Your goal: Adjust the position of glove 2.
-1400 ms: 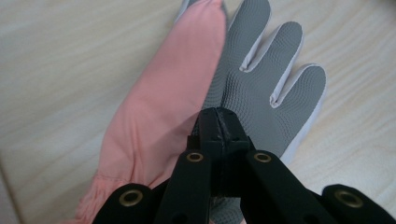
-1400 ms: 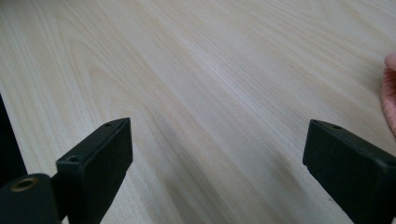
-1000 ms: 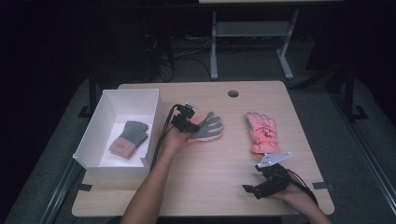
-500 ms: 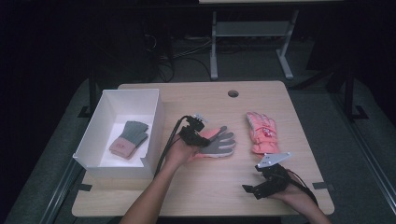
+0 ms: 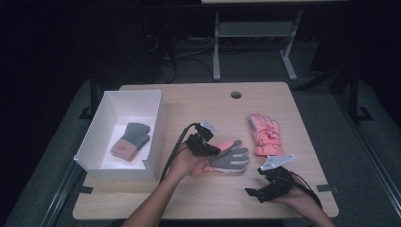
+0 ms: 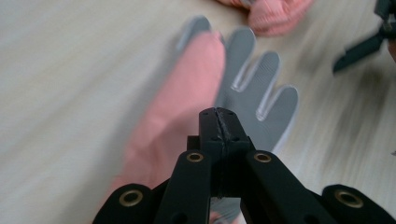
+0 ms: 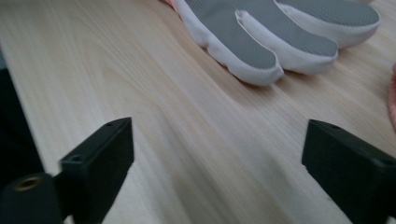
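Grey-palmed glove (image 5: 229,158) sits mid-frame on the table (image 5: 198,101), left gripper (image 5: 211,150) fingers pinching its cuff. Right gripper (image 5: 252,193) fingers spread, idle lower right. One glove's already in the white box (image 5: 94,142); looks like two left, I guess.

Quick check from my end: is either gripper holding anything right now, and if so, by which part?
The left gripper has its jaws shut on the grey-palmed glove, at the cuff or palm end; the exact spot is hidden. The right gripper is open and empty.
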### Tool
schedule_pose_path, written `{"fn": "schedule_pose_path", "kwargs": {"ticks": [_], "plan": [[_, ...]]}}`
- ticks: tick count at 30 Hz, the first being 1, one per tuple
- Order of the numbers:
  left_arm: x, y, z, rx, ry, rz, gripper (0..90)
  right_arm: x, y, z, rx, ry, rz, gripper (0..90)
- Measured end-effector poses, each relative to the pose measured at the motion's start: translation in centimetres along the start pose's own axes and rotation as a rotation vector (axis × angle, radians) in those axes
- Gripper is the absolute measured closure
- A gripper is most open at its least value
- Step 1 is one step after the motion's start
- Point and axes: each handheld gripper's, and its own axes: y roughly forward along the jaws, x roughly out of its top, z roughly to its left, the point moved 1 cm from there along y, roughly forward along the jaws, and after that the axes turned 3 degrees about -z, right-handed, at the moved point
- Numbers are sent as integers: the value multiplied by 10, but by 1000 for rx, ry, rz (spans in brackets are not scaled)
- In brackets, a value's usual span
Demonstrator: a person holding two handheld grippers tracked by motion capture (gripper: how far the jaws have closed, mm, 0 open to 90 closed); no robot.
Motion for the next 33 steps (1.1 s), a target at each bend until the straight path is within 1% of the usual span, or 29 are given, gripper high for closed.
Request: {"fn": "schedule_pose_path", "kwargs": {"ticks": [1, 2, 5, 6, 8, 9, 11, 12, 13, 14, 16, 18, 20, 21, 22, 23, 24, 25, 26, 27, 28, 31, 33], "plan": [[1, -2, 2, 14, -2, -16, 897, 1, -1, 2, 2, 11, -9, 196], [1, -6, 7, 32, -3, -27, 897, 1, -1, 3, 2, 18, -7, 254], [-1, -8, 21, 64, -13, -22, 897, 3, 0, 7, 10, 15, -20, 429], [-3, -6, 27, 77, -26, -24, 897, 3, 1, 8, 19, 17, -22, 483], [-5, -2, 32, 93, -28, -15, 897, 6, 5, 11, 31, 4, -19, 626], [-6, 0, 35, 96, -28, -6, 897, 7, 7, 14, 43, 2, -16, 669], [-8, 4, 39, 113, -26, 5, 897, 11, 12, 18, 56, -17, -18, 793], [-8, 6, 41, 112, -32, 13, 897, 12, 14, 18, 59, -25, -20, 815], [-9, 7, 43, 110, -46, 12, 897, 15, 18, 20, 64, -28, -22, 852], [-9, 8, 44, 112, -38, 23, 897, 17, 20, 21, 64, -30, -24, 866], [-10, 9, 46, 106, -51, 23, 897, 21, 26, 22, 64, -41, -25, 888], [-10, 10, 48, 102, -53, 23, 897, 25, 32, 23, 68, -41, -25, 898], [-12, 11, 49, 93, -60, 36, 897, 29, 38, 23, 67, -50, -20, 900], [-13, 11, 48, 94, -57, 42, 897, 30, 41, 23, 67, -55, -20, 900], [-13, 10, 49, 91, -42, 64, 897, 33, 44, 24, 64, -59, -14, 900], [-14, 11, 49, 89, -45, 68, 897, 34, 46, 24, 60, -64, -14, 900], [-15, 11, 47, 86, -54, 63, 897, 36, 48, 23, 56, -72, -15, 900], [-15, 10, 47, 88, -40, 79, 897, 38, 51, 22, 55, -79, -16, 900], [-16, 10, 46, 85, -48, 83, 897, 40, 52, 22, 53, -68, -16, 900], [-17, 10, 45, 81, -39, 92, 897, 41, 54, 21, 51, -71, -16, 900], [-18, 11, 42, 75, -47, 97, 897, 42, 56, 21, 50, -73, -16, 900], [-22, 10, 38, 63, -39, 116, 897, 45, 60, 20, 55, -66, -7, 900], [-26, 8, 33, 56, -33, 124, 897, 45, 62, 19, 58, -79, -5, 900]]}}
